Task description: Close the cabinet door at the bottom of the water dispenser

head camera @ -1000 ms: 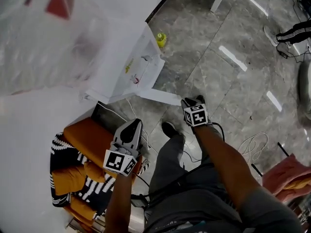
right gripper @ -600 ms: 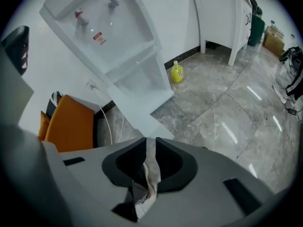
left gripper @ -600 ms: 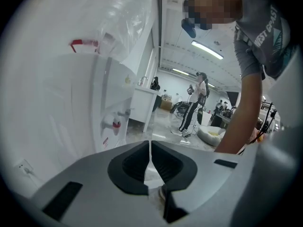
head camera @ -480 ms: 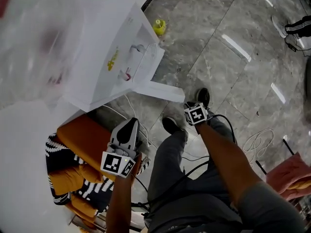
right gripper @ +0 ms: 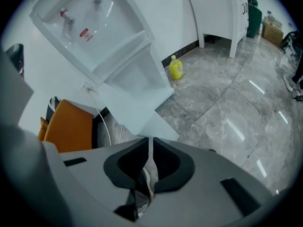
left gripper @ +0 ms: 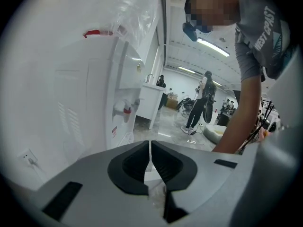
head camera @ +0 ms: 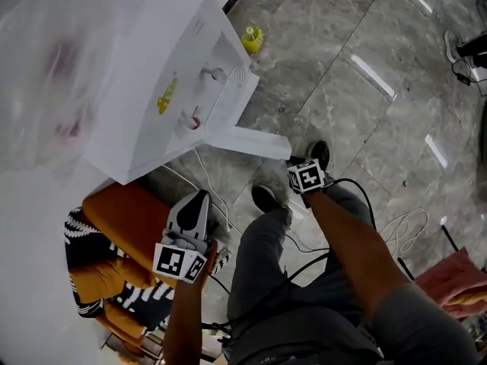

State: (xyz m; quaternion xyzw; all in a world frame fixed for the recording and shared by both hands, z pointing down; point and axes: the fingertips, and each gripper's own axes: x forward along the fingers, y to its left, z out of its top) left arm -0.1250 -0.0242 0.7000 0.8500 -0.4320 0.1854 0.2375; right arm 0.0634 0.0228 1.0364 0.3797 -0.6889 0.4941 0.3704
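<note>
The white water dispenser [head camera: 163, 90] stands at the upper left of the head view, with two taps on its front. Its bottom cabinet door [head camera: 255, 143] hangs open, swung out over the grey floor. My right gripper [head camera: 297, 162] is shut and empty, with its tips close by the door's free edge. In the right gripper view the door [right gripper: 135, 110] runs down towards the shut gripper [right gripper: 151, 143], under the open cabinet [right gripper: 135, 74]. My left gripper [head camera: 200, 198] is shut and empty, held low beside the dispenser. The left gripper [left gripper: 150, 148] faces the dispenser's side and red tap [left gripper: 126, 110].
An orange seat [head camera: 129, 211] with a striped cloth [head camera: 87, 249] sits left of my legs. A yellow bottle [head camera: 253, 39] stands on the floor beyond the dispenser. Cables [head camera: 396, 223] lie at the right. People [left gripper: 203, 103] stand further off in the room.
The view has drifted, so the dispenser sits lower and nearer. My right gripper has stayed by the door's edge while my left one has dropped a little. The door still hangs open.
</note>
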